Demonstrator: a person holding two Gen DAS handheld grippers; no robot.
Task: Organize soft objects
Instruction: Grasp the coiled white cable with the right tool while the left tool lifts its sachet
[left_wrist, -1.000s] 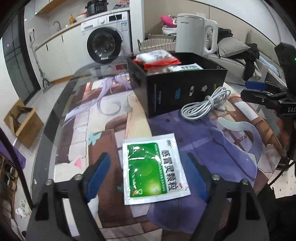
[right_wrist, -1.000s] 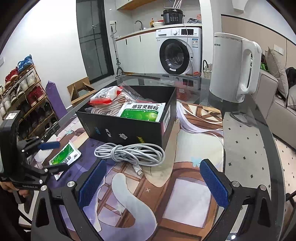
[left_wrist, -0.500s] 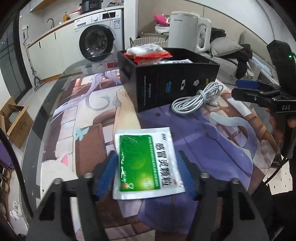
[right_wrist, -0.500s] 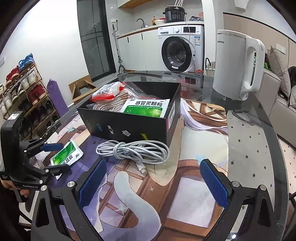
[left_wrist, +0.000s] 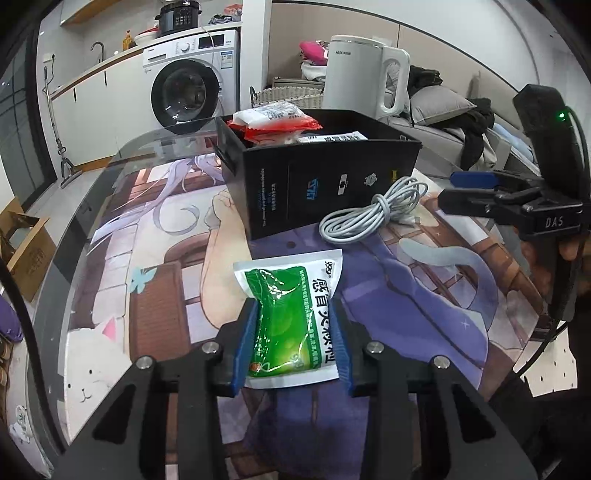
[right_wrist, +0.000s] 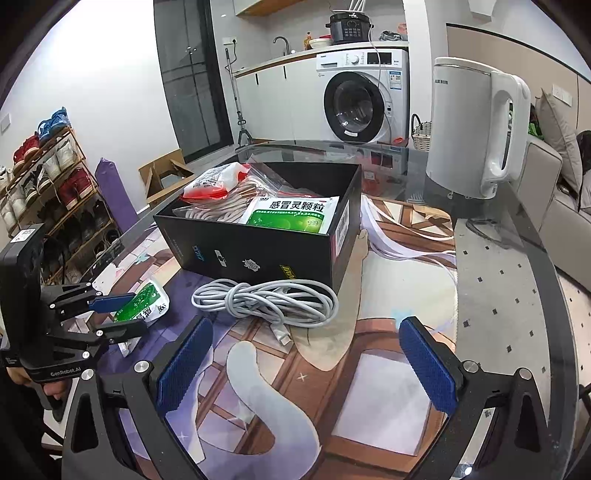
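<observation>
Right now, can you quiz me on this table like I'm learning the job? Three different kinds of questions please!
1. True or false: the left gripper is shut on the green packet.
2. What lies on the table right in front of the black box? A) a coiled white cable B) a spoon C) a shoe
3. Fill in: the right gripper's fingers are spread ____, with nothing between them.

Key:
1. True
2. A, the coiled white cable
3. open
</observation>
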